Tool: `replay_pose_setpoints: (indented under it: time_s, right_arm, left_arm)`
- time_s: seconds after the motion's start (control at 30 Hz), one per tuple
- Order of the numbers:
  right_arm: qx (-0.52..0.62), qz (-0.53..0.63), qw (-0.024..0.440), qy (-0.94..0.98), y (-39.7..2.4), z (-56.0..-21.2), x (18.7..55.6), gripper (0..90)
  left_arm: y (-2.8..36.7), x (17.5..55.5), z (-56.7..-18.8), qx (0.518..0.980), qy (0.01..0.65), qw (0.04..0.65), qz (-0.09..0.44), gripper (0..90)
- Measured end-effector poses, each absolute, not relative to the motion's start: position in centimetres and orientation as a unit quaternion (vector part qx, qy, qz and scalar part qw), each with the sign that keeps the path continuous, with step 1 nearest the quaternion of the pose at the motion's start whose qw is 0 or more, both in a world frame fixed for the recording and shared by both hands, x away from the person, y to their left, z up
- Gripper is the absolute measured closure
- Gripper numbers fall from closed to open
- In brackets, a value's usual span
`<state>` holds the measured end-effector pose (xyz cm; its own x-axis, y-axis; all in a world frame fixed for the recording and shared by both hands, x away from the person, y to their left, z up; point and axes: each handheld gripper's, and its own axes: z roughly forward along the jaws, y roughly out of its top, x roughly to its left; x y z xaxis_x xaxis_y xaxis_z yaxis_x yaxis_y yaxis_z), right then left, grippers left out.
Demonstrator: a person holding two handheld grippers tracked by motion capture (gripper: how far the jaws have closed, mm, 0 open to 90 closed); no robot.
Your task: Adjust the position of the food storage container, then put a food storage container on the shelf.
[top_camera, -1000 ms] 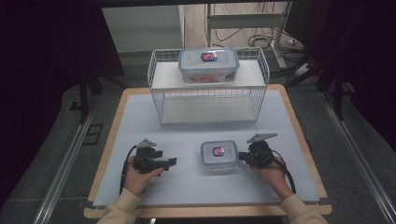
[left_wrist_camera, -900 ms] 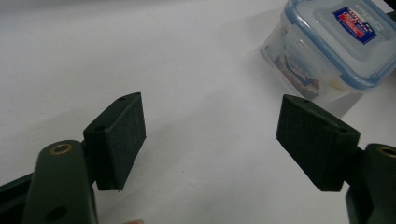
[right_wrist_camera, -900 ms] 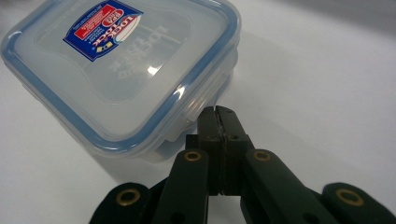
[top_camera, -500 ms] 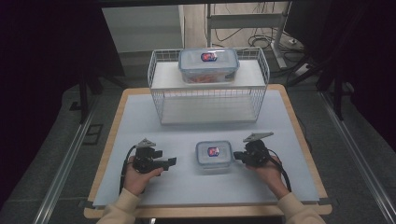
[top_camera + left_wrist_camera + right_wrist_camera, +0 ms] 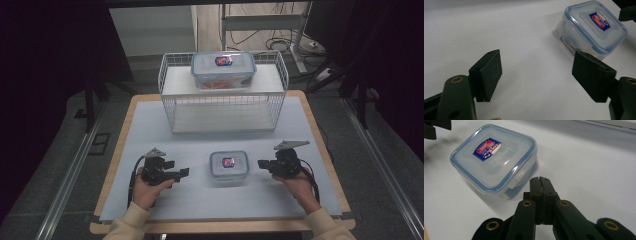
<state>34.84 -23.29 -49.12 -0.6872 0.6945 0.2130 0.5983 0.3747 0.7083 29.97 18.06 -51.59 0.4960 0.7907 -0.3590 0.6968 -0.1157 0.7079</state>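
Small container (image 5: 229, 166) lies between level-held left tongs (image 5: 183, 172), jaws wide, and right tongs (image 5: 261, 163), pressed together.

Cream sleeves (image 5: 131, 226) are worn on both forearms. Each hand-held gripper, left (image 5: 183, 172) and right (image 5: 261, 163), is built of black jaws with brass-ringed pivots, topped by a grey three-cornered plate (image 5: 290, 144) and trailed by a black cable (image 5: 133, 181).
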Motion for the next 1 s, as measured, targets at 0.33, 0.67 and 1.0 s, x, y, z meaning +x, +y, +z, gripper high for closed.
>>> replay_pose_setpoints:
  time_s: [0.33,0.67,1.0]
  right_arm:
    - [0.392,0.417,0.039,0.819,-23.7,-49.0,35.0,85.6]
    - [0.396,0.433,0.034,0.809,-24.2,-48.7,35.1,70.1]
    - [0.412,0.463,-0.004,0.785,-24.0,-48.8,35.8,39.5]
  left_arm:
    - [17.9,29.9,-51.6,0.748,0.498,0.434,0.061,23.5]
    - [17.3,30.1,-51.2,0.751,0.49,0.438,0.067,24.4]
    - [16.3,31.2,-50.8,0.737,0.496,0.458,0.026,20.5]
